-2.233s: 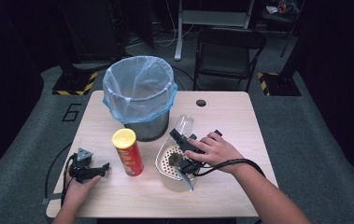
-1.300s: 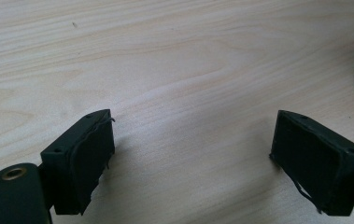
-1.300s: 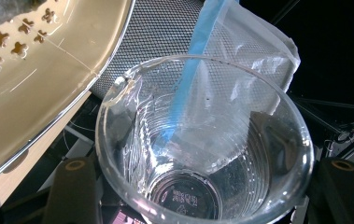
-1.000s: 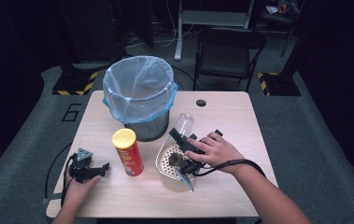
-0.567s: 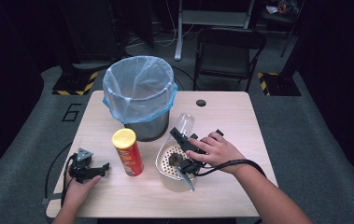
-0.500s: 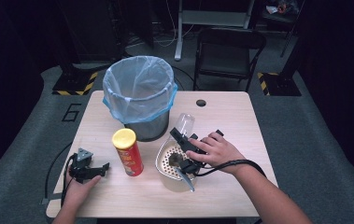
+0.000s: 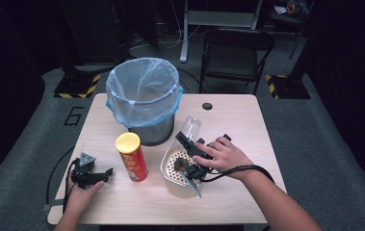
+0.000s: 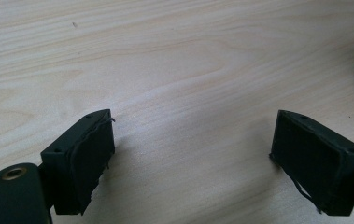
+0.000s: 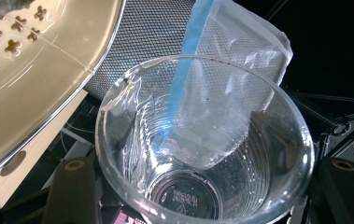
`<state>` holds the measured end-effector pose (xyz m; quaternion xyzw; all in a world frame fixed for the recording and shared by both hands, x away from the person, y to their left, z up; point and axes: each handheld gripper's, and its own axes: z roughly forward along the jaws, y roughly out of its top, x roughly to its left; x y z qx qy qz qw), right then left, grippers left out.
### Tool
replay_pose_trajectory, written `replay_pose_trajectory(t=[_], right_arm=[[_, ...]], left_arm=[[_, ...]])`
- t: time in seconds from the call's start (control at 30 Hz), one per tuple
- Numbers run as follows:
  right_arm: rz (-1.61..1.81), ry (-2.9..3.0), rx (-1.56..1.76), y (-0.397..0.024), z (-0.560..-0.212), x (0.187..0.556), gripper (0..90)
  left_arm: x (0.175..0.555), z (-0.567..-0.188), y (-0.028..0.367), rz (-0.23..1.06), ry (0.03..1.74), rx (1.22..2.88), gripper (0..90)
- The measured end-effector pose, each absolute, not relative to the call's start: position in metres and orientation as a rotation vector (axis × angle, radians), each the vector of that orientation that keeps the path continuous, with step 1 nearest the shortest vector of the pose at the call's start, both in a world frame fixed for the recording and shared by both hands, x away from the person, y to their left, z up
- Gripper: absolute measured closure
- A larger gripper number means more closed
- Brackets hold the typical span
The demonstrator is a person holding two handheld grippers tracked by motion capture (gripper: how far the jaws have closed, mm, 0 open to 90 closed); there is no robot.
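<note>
One pale wood table [image 7: 247, 125] | grey carpet floor [image 7: 324, 139] | dark room

Bench [image 7: 247, 125]: light wood, small dark hole [image 7: 207, 106] at upper centre. Folding chair [image 7: 235, 50] top centre of frame, behind the bench. Black-yellow hazard strips [image 7: 76, 86] on grey floor, upper left; possibly a "6" [image 7: 75, 115] marked there.

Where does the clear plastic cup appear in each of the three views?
High view: the clear plastic cup is centre, tilted, by the right gripper, right of the lined mesh bin.
Left gripper view: not in it; bare wooden table.
Right gripper view: cup at bottom centre, between the jaws.
Shared landmark: the bin.
</note>
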<state>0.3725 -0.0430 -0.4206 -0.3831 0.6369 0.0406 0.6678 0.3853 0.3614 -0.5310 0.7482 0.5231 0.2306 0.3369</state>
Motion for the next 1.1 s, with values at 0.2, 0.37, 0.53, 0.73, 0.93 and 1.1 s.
replay_pose_trajectory(t=[0.2, 0.37, 0.53, 0.73, 0.93, 1.1], right_arm=[[0.107, 1.455, -0.840, -0.044, -0.422, 0.371, 34.7], [0.109, 1.468, -0.819, -0.045, -0.423, 0.370, 34.7], [0.097, 1.432, -0.874, -0.041, -0.419, 0.370, 34.6], [0.103, 1.415, -0.867, -0.041, -0.416, 0.371, 34.4], [0.139, 1.386, -0.815, -0.041, -0.411, 0.369, 34.2], [0.275, 1.374, -0.675, -0.041, -0.410, 0.367, 34.1]], left_arm=[[0.385, -0.531, 0.361, 0.600, 1.364, 1.949, 12.9], [0.385, -0.531, 0.361, 0.601, 1.363, 1.950, 12.9], [0.385, -0.531, 0.361, 0.601, 1.363, 1.950, 12.8], [0.385, -0.531, 0.361, 0.602, 1.362, 1.949, 12.9], [0.386, -0.531, 0.361, 0.602, 1.362, 1.949, 12.9], [0.386, -0.531, 0.361, 0.603, 1.361, 1.950, 12.9]])
